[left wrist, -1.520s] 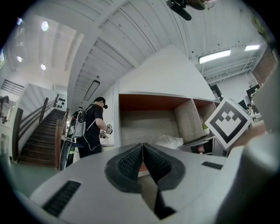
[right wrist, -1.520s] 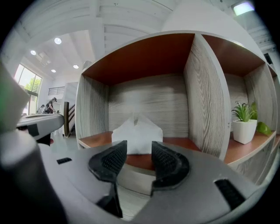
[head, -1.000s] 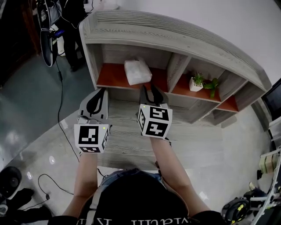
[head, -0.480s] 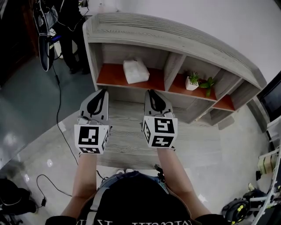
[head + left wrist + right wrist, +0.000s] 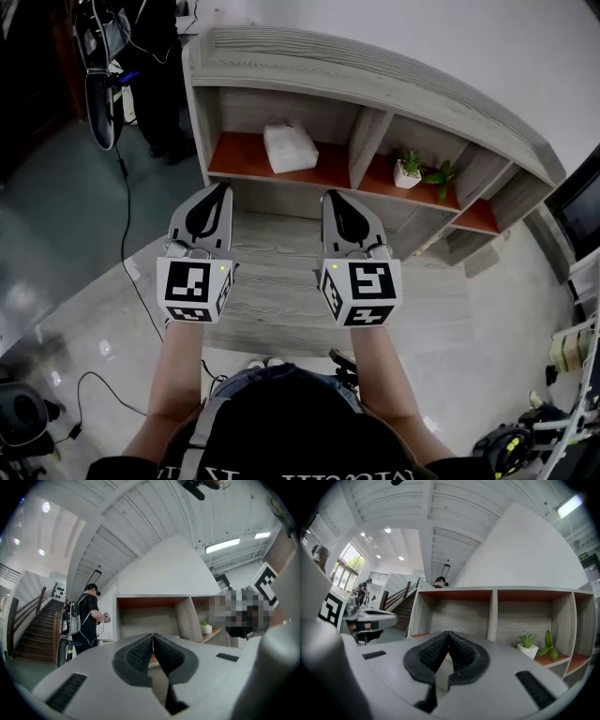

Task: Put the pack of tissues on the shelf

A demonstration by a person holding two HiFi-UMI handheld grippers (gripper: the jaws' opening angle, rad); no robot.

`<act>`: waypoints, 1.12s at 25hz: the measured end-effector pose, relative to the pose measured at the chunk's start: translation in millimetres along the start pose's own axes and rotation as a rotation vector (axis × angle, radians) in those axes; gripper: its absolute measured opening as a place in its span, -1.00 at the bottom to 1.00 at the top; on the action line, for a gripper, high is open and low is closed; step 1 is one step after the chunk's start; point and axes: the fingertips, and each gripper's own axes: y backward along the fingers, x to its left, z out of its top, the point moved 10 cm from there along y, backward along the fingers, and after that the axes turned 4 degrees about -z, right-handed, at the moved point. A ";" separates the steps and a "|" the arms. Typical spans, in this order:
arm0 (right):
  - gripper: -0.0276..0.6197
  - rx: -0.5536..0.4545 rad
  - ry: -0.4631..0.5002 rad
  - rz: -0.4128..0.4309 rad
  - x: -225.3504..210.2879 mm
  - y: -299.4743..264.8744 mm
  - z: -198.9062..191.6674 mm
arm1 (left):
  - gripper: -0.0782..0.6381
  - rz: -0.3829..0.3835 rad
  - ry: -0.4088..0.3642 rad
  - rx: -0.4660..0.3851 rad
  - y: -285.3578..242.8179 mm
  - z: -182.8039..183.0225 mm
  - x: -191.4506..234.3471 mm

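Note:
A white pack of tissues point(image 5: 290, 147) lies on the orange floor of the left compartment of the grey wooden shelf point(image 5: 375, 80). Both grippers hang in front of the shelf, well short of it and apart from the pack. My left gripper point(image 5: 219, 190) is shut with nothing between its pads point(image 5: 140, 651). My right gripper point(image 5: 334, 198) is shut too, its pads point(image 5: 459, 649) pressed together and empty. In both gripper views the jaws hide the pack.
A small potted plant point(image 5: 409, 172) stands in the middle compartment, also seen in the right gripper view as a plant point(image 5: 528, 644). A person in black point(image 5: 89, 618) stands left of the shelf by a staircase. Cables point(image 5: 127, 239) trail over the floor at left.
My right gripper has drawn back from the shelf toward me and to the right, and its jaws have closed. The tissue pack stays on the shelf. The left gripper has barely moved.

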 end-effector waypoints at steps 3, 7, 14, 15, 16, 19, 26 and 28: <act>-0.87 0.008 -0.002 -0.010 -6.3 4.1 -1.4 | -0.74 -0.007 0.002 -0.002 -1.4 2.3 -1.0; -0.87 0.022 -0.009 -0.020 -10.9 8.5 -4.5 | -0.74 -0.017 -0.006 -0.005 -1.6 6.2 -4.1; -0.87 0.031 0.022 -0.046 -15.0 17.3 -2.1 | -0.74 -0.022 -0.009 -0.002 -0.2 11.4 -5.6; -0.87 0.028 0.024 -0.047 -15.3 17.6 -0.9 | -0.74 -0.023 -0.010 -0.002 -0.3 12.2 -5.3; -0.87 0.024 0.027 -0.049 -15.5 17.9 0.3 | -0.74 -0.024 -0.011 -0.003 -0.4 12.8 -5.1; -0.87 0.015 0.035 -0.052 -15.4 18.8 2.9 | -0.74 -0.028 -0.015 -0.005 -0.2 14.2 -4.8; -0.87 0.021 0.016 -0.068 -15.9 18.5 5.2 | -0.74 -0.032 -0.018 0.000 0.5 15.7 -3.1; -0.87 0.018 0.015 -0.063 -15.5 17.7 6.0 | -0.74 -0.039 -0.018 -0.001 0.2 16.1 -2.6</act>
